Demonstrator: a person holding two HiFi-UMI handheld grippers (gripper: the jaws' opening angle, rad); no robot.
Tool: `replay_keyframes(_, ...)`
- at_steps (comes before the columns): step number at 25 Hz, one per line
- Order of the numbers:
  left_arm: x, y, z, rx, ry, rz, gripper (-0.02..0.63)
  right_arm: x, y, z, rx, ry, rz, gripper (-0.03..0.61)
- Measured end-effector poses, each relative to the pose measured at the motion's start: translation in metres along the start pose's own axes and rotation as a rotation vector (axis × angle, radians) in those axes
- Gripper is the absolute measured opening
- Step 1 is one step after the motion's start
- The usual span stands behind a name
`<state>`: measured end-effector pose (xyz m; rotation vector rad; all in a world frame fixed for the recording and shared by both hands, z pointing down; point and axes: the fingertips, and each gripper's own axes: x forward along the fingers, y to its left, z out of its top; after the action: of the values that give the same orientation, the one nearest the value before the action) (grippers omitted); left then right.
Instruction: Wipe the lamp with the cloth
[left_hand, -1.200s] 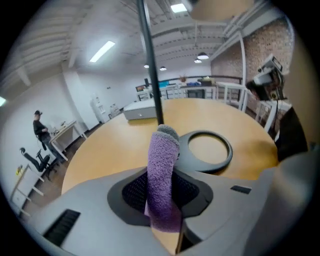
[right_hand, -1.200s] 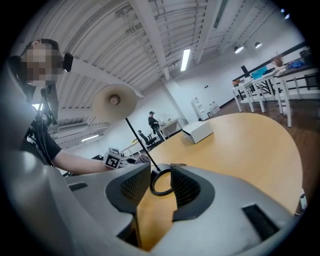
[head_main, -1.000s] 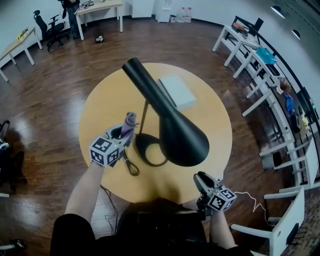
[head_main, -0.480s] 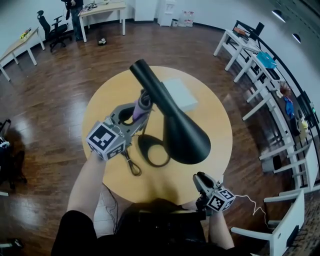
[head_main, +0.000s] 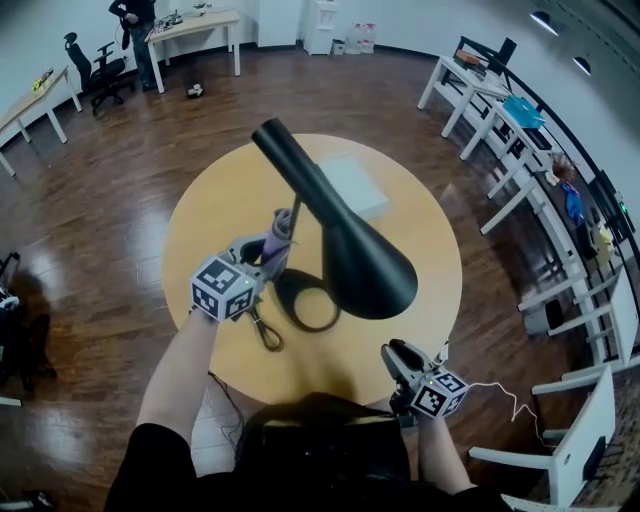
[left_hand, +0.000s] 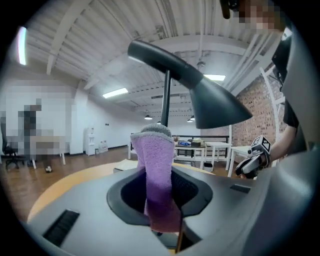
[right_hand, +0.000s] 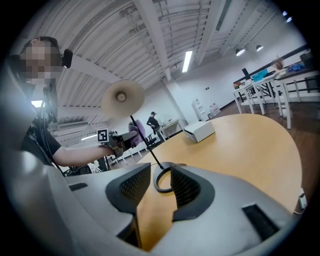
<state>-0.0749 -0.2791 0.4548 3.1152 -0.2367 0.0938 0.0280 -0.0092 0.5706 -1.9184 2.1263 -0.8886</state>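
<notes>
Our left gripper (head_main: 268, 252) is clamped on the purple cloth (head_main: 283, 228); the jaws are partly closed with the pads pressing its lower half, and the free end stands up past the fingertips. In the left gripper view the cloth fills the gap between the jaws and its grey-edged top sits right in front of the lamp's thin stem (left_hand: 165, 97). We cannot tell whether the cloth actually touches the stem or only stands just beside it.

The black lamp (head_main: 340, 230) stands near the middle of the round wooden table (head_main: 210, 215). Its long cone shade (head_main: 365, 265) is tilted, with the narrow end towards the far left and the wide mouth towards the near right. The open ring base (head_main: 292, 288) lies on the table under the shade, and a cable (head_main: 264, 335) loops on the near left of it. A white box (head_main: 355, 185) lies on the far side of the table, behind the shade.

Our right gripper (head_main: 397, 357) is at the near right edge of the table, well apart from the lamp. Its jaws stand moderately apart and grip nothing; only bare tabletop and the distant ring base show through the gap
</notes>
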Motion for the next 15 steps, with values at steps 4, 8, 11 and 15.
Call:
replay_keyframes(4, 0.002, 0.008, -0.044, -0.129, 0.046, 0.038, 0.087, -0.002, 0.004, -0.012, 0.022, -0.001, -0.008, 0.13)
replay_keyframes(8, 0.003, 0.015, -0.084, -0.224, 0.1, 0.089, 0.087, -0.006, 0.01, -0.015, 0.03, -0.008, -0.021, 0.13)
replay_keyframes(11, 0.007, 0.02, -0.119, -0.231, 0.207, 0.124, 0.087, -0.007, 0.013, -0.011, 0.034, -0.017, -0.027, 0.13)
replay_keyframes(15, 0.016, 0.023, -0.168, -0.24, 0.36, 0.158, 0.087, -0.004, 0.004, -0.012, 0.045, -0.02, -0.036, 0.13)
